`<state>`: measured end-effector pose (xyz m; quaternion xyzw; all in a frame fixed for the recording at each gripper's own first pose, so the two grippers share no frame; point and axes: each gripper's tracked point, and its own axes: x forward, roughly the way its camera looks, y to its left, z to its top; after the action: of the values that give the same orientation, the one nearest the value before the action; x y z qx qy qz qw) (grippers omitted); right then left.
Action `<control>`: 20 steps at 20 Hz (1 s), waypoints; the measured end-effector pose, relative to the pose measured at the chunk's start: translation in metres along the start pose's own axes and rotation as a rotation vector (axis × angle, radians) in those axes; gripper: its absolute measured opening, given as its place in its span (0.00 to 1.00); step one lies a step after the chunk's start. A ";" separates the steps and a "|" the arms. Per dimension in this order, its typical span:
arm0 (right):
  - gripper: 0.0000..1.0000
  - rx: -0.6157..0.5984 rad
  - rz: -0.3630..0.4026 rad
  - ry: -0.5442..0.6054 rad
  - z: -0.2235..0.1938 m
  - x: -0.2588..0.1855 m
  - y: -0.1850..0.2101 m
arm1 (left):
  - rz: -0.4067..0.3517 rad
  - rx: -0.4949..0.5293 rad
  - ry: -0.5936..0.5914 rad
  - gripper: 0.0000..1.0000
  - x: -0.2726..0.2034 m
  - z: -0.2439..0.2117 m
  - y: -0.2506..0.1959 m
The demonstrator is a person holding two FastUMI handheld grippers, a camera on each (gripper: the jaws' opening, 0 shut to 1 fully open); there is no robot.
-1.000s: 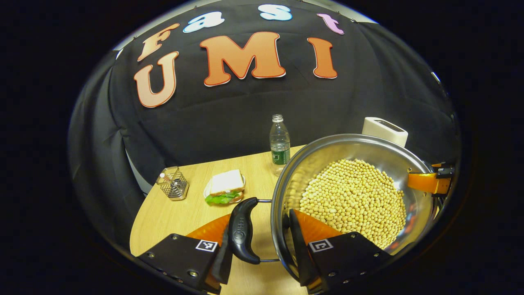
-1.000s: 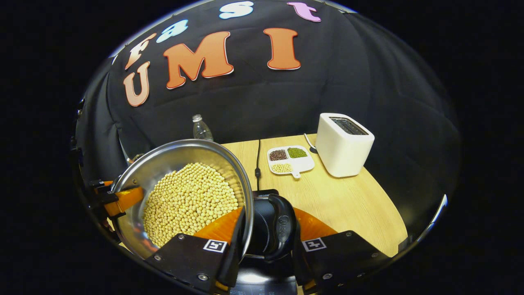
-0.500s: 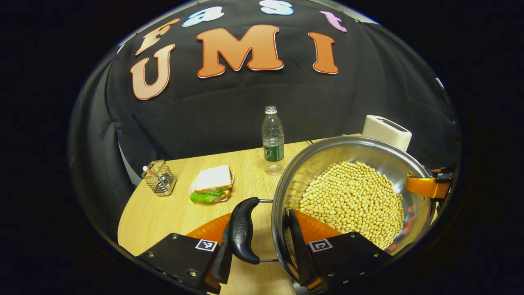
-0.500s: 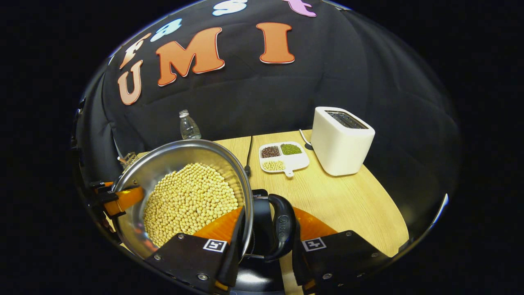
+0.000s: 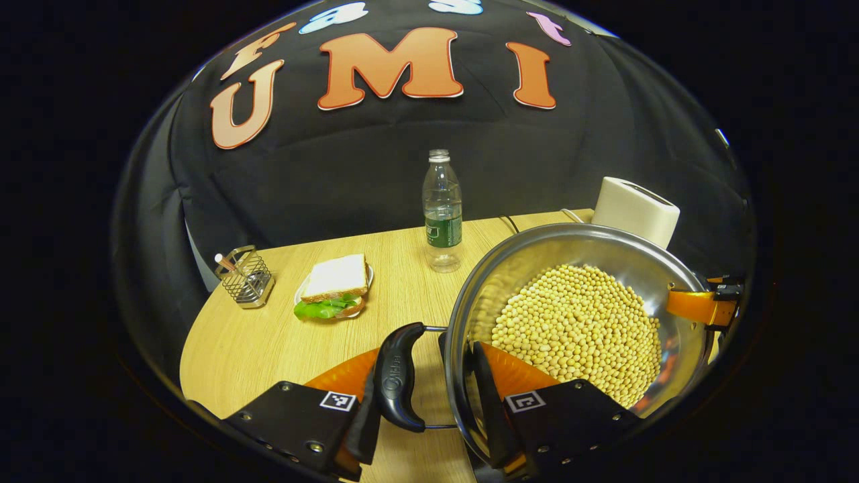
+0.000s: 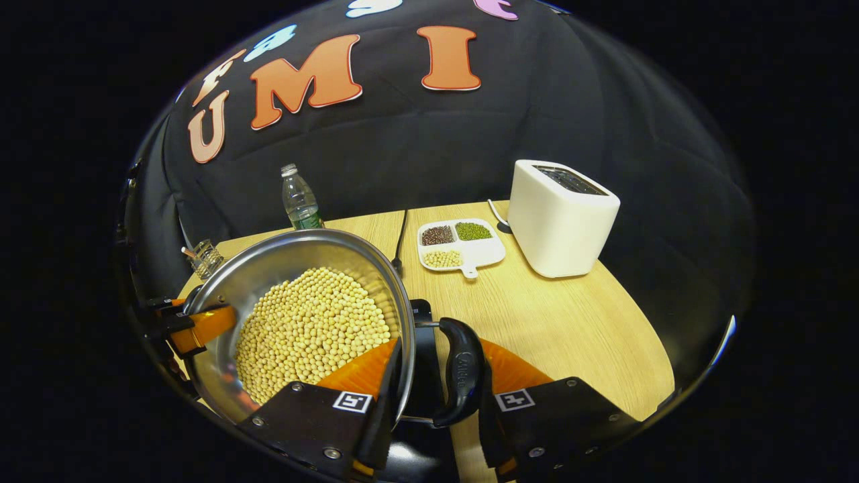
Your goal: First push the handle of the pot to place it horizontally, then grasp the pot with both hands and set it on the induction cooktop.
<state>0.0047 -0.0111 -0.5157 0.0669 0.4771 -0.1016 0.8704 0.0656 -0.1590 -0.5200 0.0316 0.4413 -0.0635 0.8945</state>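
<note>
A steel pot (image 5: 570, 236) full of soybeans (image 5: 577, 329) is held between both grippers. My left gripper (image 5: 429, 376) is shut on the pot: one finger sits outside its black side handle (image 5: 396, 376), the other inside the rim. My right gripper (image 6: 439, 382) grips the opposite black handle (image 6: 460, 369) and rim of the pot (image 6: 288, 243) the same way. Each view shows the other gripper's finger across the pot (image 5: 698, 305), (image 6: 194, 329). The black induction cooktop (image 6: 421, 320) lies under the pot's right side; whether the pot rests on it is hidden.
On the wooden table (image 5: 268, 335) stand a water bottle (image 5: 441, 208), a sandwich on a plate (image 5: 332, 285) and a wire holder (image 5: 245, 276). A white toaster (image 6: 560, 218), a divided dish of beans (image 6: 460, 243) and a black cable (image 6: 400, 235) are to the right.
Both grippers have moved with the pot, grips unchanged. More of the table shows, the bottle and toaster look larger, and less of the cooktop shows by the right handle.
</note>
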 end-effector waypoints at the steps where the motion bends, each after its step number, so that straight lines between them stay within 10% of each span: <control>1: 0.52 -0.002 0.000 0.001 -0.001 0.000 0.000 | 0.000 -0.002 0.000 0.65 0.001 -0.001 -0.001; 20: 0.65 0.013 0.019 0.010 -0.005 0.004 -0.002 | 0.029 -0.006 -0.010 0.70 0.000 -0.010 -0.003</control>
<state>0.0021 -0.0125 -0.5215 0.0777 0.4802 -0.0964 0.8684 0.0575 -0.1611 -0.5265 0.0347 0.4366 -0.0493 0.8976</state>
